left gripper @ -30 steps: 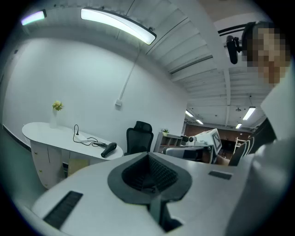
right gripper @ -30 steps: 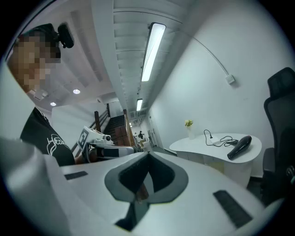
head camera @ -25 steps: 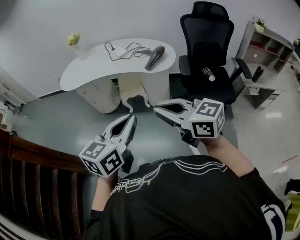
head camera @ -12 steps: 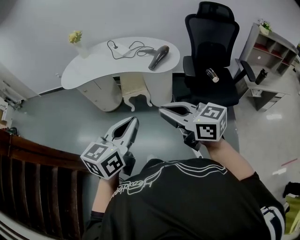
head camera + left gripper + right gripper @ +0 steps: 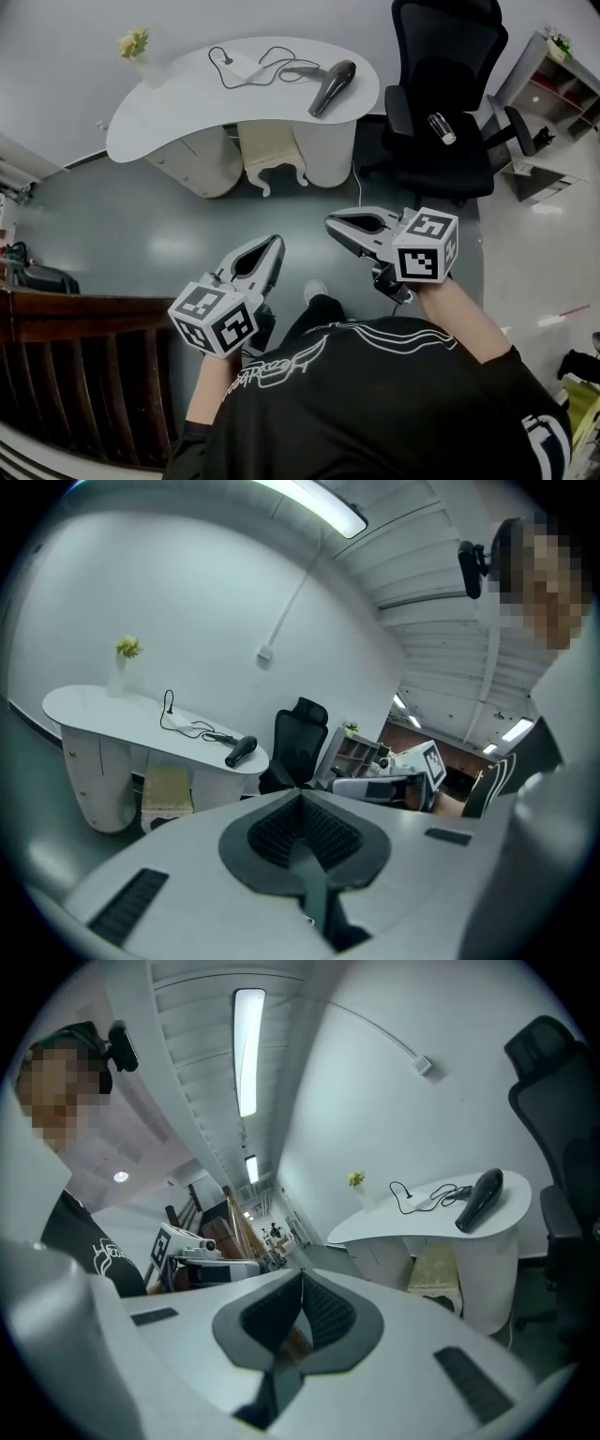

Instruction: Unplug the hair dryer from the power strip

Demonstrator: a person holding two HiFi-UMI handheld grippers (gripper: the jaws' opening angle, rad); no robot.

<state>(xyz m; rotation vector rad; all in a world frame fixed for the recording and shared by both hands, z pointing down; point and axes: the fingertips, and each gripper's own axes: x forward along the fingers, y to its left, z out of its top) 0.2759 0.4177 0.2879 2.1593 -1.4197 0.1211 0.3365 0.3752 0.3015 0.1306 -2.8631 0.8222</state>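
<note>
The black hair dryer (image 5: 333,86) lies on a white curved table (image 5: 169,117), far ahead of both grippers. Its dark cord (image 5: 267,64) loops left to a white power strip (image 5: 242,73). My left gripper (image 5: 273,244) and right gripper (image 5: 330,222) hang over the grey floor, both shut and holding nothing. The left gripper view shows the hair dryer (image 5: 241,751) and cord (image 5: 192,727) small beyond the closed jaws of the left gripper (image 5: 300,795). In the right gripper view, the right gripper (image 5: 302,1275) points toward the hair dryer (image 5: 478,1198) and power strip (image 5: 418,1198).
A black office chair (image 5: 441,103) stands right of the table with a small bottle (image 5: 442,128) on its seat. A cream stool (image 5: 267,150) sits under the table. A vase of yellow flowers (image 5: 136,49) is at the table's left end. A dark wooden railing (image 5: 66,375) runs at left.
The table and chair have shifted in the head view as the person moved closer and the camera tipped down. Both grippers stay shut, held in front of the body.
</note>
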